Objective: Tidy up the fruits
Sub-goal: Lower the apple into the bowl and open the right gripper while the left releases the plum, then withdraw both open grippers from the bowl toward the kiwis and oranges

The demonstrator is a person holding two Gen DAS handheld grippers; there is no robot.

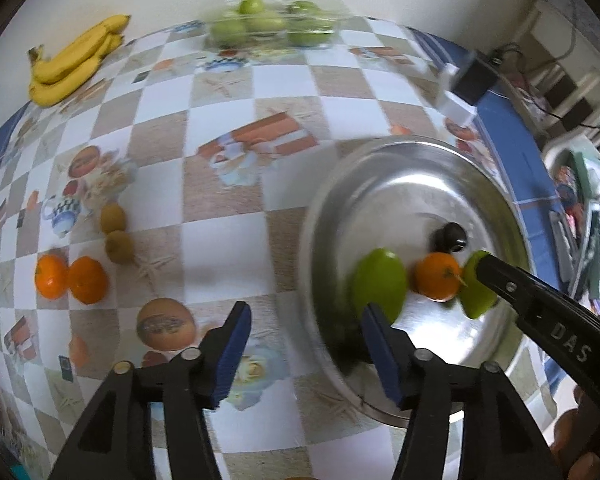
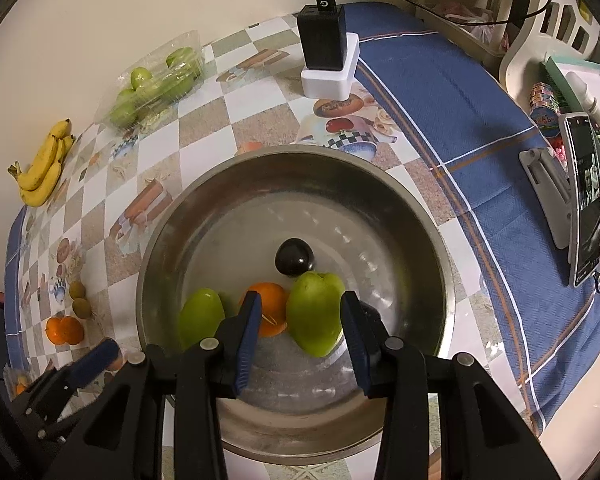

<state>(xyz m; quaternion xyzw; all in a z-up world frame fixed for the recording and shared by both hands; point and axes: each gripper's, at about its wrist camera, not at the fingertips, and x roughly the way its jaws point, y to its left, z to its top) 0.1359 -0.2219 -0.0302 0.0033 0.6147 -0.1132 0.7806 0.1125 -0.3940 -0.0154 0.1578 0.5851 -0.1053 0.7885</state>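
Observation:
A steel bowl holds two green mangoes, an orange and a dark round fruit. My right gripper hangs open over the bowl. The right mango lies below, between its fingers, with a gap at the left pad. One right finger covers part of that mango. The other mango rests at the bowl's left. My left gripper is open and empty at the bowl's left rim; one of its pads shows.
On the checked tablecloth lie two oranges, two kiwis, bananas and a clear box of green fruit. A black charger and a phone on a stand are at the right.

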